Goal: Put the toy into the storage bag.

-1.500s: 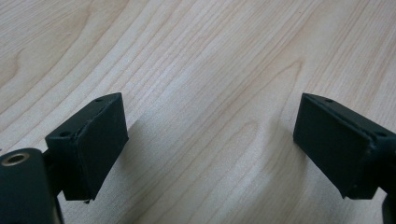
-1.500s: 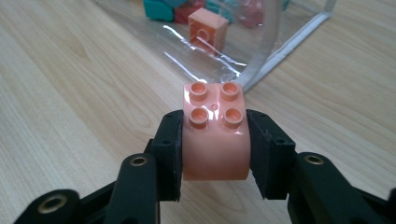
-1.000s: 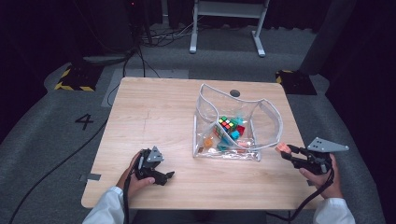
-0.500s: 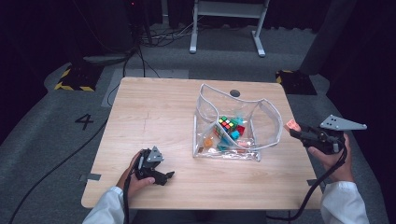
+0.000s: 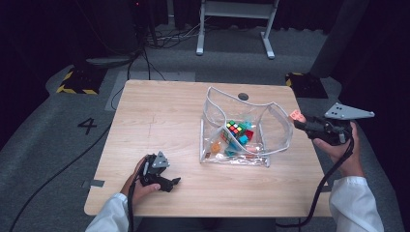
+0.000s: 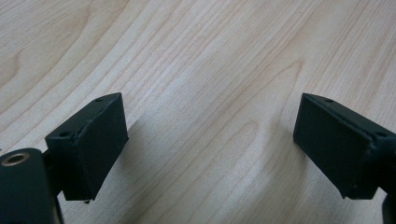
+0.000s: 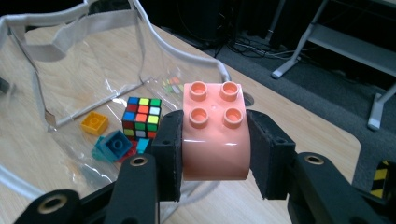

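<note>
Right tongs [image 7: 212, 154] are clamping a salmon-pink four-stud plastic brick [image 7: 215, 135], holding it raised at right of the high view, just beside the clear soft plastic pouch [image 5: 278, 130], probably for dropping in. Left tongs [image 6: 210, 144] are lying released, gripping nothing, on the pale wooden bench [image 5: 164, 116] at lower left. Pouch is holding a multicoloured puzzle cube [image 7: 141, 116], orange brick [image 7: 94, 123], teal pieces [image 7: 112, 145]; its white-trimmed rim [image 7: 182, 49] is standing in the way.
</note>
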A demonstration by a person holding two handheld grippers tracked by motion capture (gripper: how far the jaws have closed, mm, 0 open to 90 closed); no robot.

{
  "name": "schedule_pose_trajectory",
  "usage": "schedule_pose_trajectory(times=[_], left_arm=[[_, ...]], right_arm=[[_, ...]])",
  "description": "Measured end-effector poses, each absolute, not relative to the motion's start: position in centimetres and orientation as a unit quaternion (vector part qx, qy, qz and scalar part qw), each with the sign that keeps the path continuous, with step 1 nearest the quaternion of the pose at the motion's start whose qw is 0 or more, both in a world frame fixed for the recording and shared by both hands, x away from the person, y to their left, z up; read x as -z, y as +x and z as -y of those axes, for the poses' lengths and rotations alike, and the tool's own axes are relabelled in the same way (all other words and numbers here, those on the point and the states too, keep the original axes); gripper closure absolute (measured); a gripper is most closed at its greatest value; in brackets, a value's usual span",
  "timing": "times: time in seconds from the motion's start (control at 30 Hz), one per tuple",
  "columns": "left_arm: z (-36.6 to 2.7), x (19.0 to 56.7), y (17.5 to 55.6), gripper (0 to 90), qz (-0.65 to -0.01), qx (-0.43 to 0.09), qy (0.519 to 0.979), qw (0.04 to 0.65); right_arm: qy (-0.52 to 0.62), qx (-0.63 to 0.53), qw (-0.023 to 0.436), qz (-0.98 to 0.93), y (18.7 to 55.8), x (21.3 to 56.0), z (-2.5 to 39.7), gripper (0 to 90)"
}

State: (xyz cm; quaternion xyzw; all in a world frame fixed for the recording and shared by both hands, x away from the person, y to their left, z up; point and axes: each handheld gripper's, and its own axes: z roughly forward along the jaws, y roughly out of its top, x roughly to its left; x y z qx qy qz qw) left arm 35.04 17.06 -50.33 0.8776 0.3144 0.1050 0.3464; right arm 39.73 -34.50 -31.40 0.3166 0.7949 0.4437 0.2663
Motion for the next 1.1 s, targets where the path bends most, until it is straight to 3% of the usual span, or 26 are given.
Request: schedule_pose_trajectory(times=[1.1], left_arm=[[-17.1, 50.3, 35.1, 10.1, -0.311, -0.11, 0.879, 0.344]], right_arm=[[0.209, -0.359, 0.187, -0.89, 44.7, 31.8, 23.4, 58.9]])
